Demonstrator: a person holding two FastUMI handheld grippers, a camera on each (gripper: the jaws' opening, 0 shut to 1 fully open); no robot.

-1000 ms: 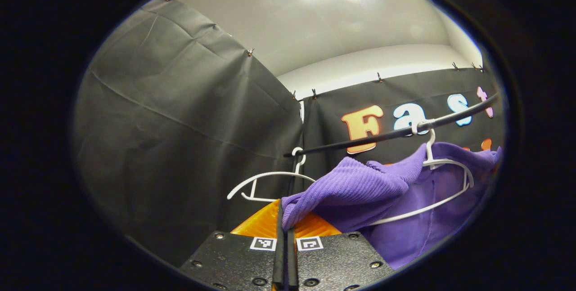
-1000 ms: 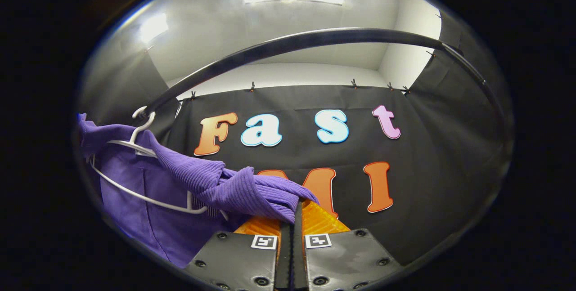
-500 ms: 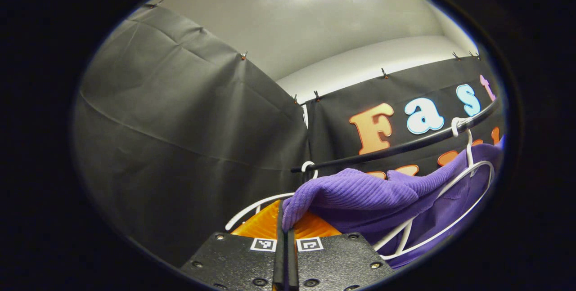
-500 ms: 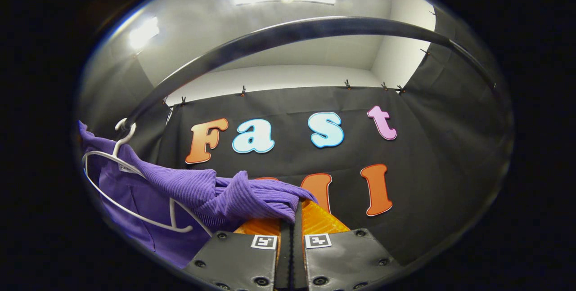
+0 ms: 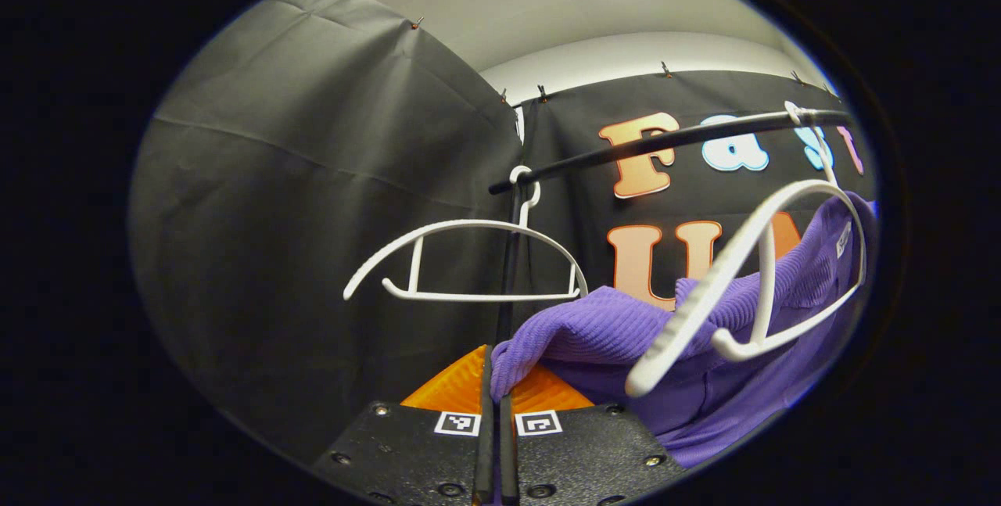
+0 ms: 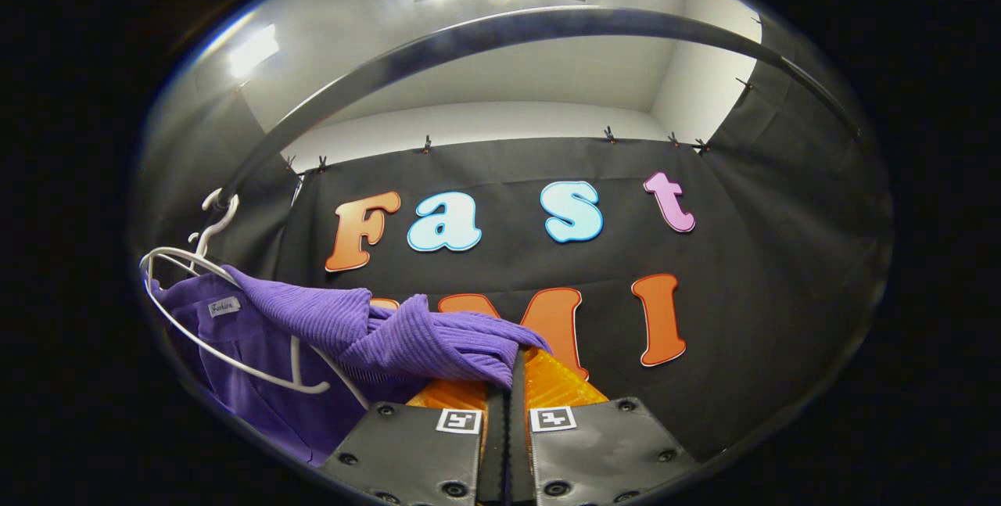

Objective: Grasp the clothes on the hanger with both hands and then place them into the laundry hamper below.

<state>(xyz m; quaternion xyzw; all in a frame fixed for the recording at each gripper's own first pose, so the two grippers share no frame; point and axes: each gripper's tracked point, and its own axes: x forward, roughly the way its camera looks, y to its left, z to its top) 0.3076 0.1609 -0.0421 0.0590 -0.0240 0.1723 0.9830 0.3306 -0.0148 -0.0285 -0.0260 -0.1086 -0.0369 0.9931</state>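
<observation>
2 white hangers (image 5: 469, 256) on rail (image 5: 672, 142), purple garment (image 5: 610, 326) between.

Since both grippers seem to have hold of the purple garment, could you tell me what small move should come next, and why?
Probably draw both grippers a little farther toward you and down. The left gripper and right gripper each pinch the purple knit garment, but its collar part lies inside the white hanger hooked on the black rail.
</observation>
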